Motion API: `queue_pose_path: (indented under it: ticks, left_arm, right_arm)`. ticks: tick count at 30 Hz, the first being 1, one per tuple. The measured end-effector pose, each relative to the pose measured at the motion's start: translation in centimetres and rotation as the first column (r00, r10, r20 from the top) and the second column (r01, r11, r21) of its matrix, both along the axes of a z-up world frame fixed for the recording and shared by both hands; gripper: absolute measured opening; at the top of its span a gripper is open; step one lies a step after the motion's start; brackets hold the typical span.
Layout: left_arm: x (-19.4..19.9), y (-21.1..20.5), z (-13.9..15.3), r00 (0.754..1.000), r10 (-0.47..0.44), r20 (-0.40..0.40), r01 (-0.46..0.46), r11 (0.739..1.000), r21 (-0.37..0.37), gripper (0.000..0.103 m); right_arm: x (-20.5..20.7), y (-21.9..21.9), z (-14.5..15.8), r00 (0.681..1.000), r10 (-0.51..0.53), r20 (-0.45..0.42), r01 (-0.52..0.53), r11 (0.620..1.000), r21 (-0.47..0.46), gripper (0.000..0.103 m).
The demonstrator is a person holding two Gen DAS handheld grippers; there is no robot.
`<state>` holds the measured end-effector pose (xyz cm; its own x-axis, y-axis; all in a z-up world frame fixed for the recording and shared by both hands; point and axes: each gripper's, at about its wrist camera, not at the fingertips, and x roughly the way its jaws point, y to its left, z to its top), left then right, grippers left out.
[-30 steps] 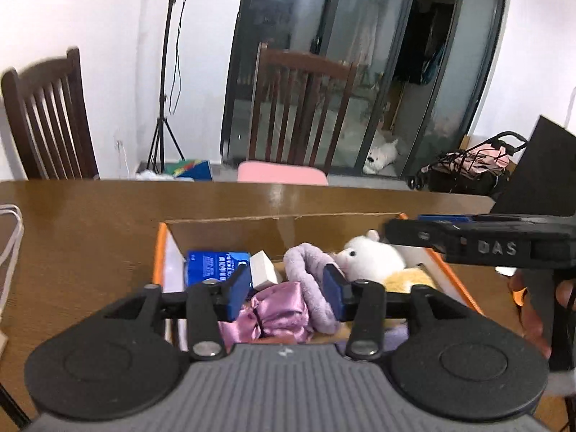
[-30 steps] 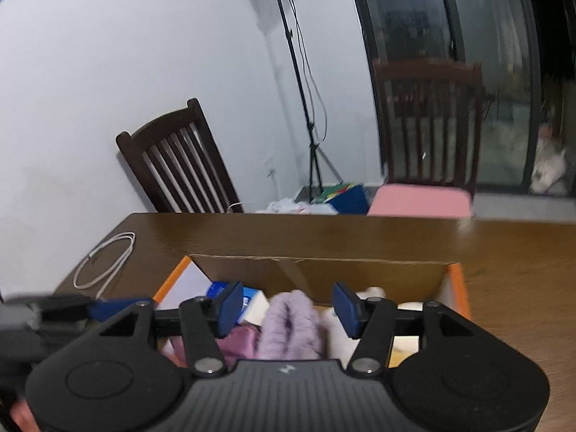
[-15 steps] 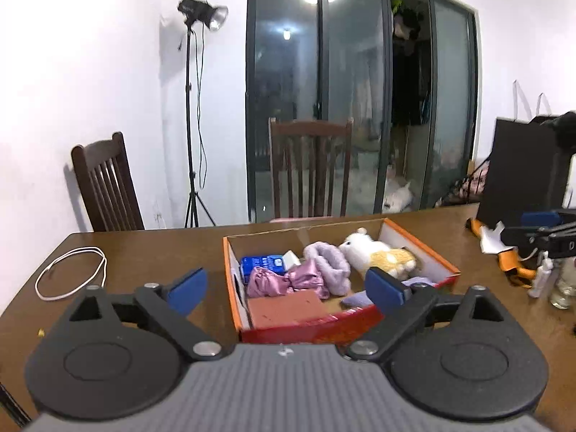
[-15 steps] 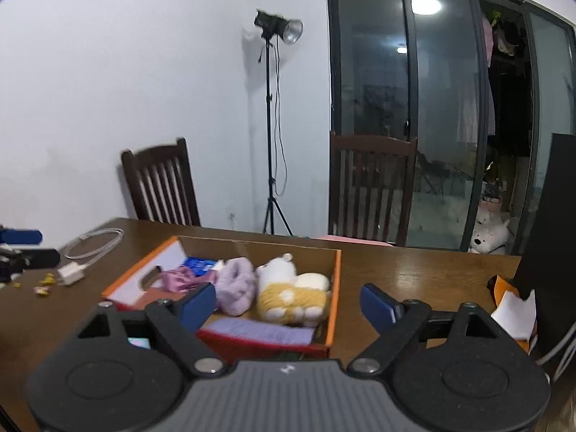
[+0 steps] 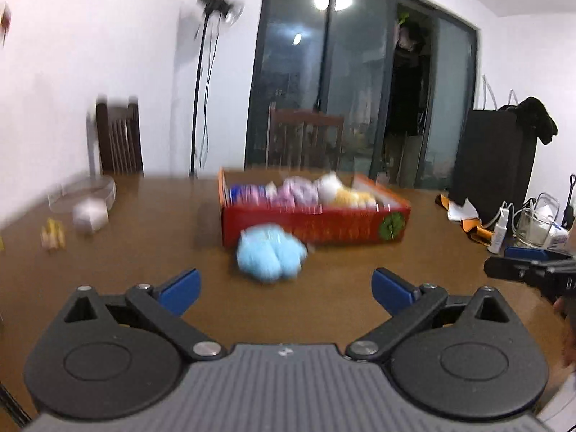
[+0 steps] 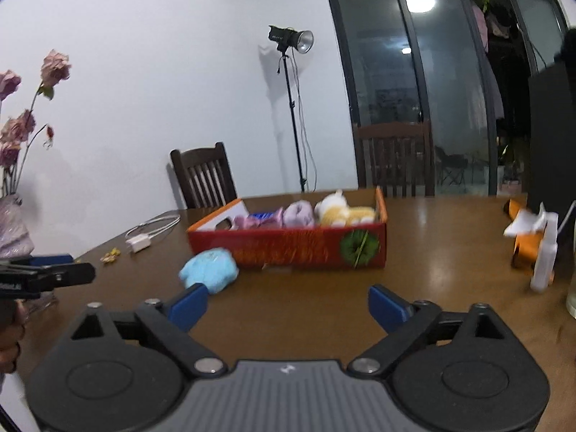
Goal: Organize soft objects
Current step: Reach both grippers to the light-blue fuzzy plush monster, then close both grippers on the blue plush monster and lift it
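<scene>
A red cardboard box stands on the brown table. It holds a purple plush, a white and yellow plush and smaller items. A light blue plush lies on the table against the box's front wall. My left gripper hovers short of the blue plush, its jaws opening wide with nothing between them. My right gripper faces the box front, its jaws also opening and empty; the blue plush lies ahead of its left finger.
A white charger with its cable and small yellow bits lie at the table's left. A white bottle, an orange item and a tall black box stand at the right. A flower vase is far left. Chairs stand behind the table.
Both grippers have pulled back from just over the box to the table's near side, and their jaws have spread wide. The blue plush has come into view in front of the box.
</scene>
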<state>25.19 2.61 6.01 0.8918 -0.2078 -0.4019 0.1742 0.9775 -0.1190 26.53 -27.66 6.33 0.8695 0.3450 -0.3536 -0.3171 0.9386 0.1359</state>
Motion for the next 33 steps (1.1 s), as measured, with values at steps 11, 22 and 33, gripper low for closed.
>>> queue_pose_path:
  ticks: [11,22,33]
  left_arm:
    - [4.5,-1.4,-2.0,0.998,0.011,-0.067,-0.007,0.998,0.056,0.103]
    - [11.0,1.7,-3.3,0.990,0.035,-0.133,-0.048,0.995,-0.091,0.095]
    - [19.0,4.7,-4.5,0.974,-0.011,-0.226,-0.050,0.964,-0.262,0.066]
  right_arm:
    - [2.9,3.5,-1.8,0.999,0.008,-0.040,-0.012,0.995,-0.095,0.100]
    - [10.8,5.4,-2.8,0.980,0.041,-0.193,-0.034,0.999,0.041,0.093]
    - [21.1,10.8,-3.9,0.943,0.184,-0.277,-0.142,0.976,0.168,0.067]
